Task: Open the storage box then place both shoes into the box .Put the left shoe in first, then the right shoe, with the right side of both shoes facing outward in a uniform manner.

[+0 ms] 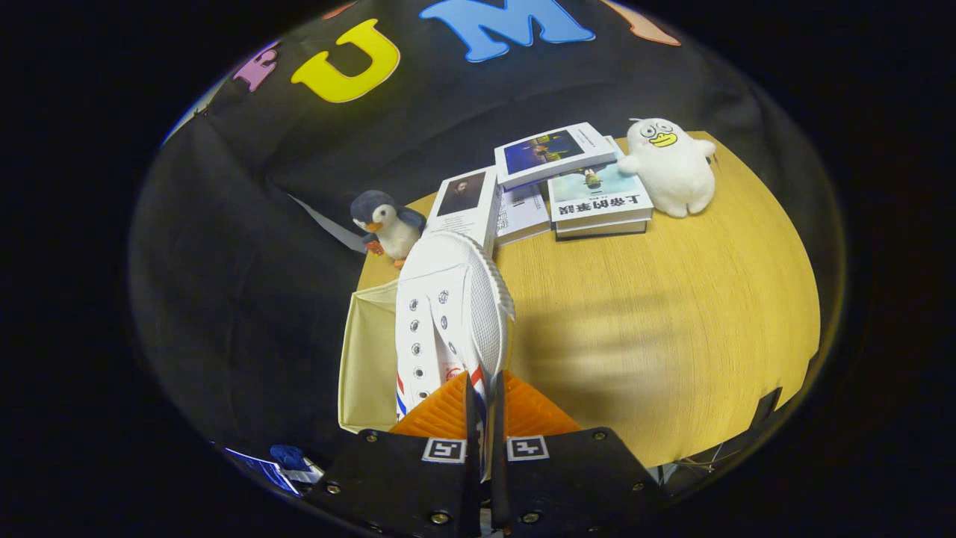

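My gripper (484, 400) is shut on the heel edge of a white canvas shoe (448, 306), pinching it between both fingers. The shoe hangs lifted, toe pointing away from me, laces and eyelets turned to the left, sole edge to the right. It has red and blue stripes near the heel. Beneath and left of the shoe is the open cream storage box (367, 359), at the left edge of the wooden table (657, 321). The box's inside is mostly hidden by the shoe.
Beyond the shoe lie several stacked books (567, 187) at the table's far side. A penguin plush (385, 224) stands at the far left corner, a white duck plush (672, 168) at the far right. Bare table surface spreads to the right.
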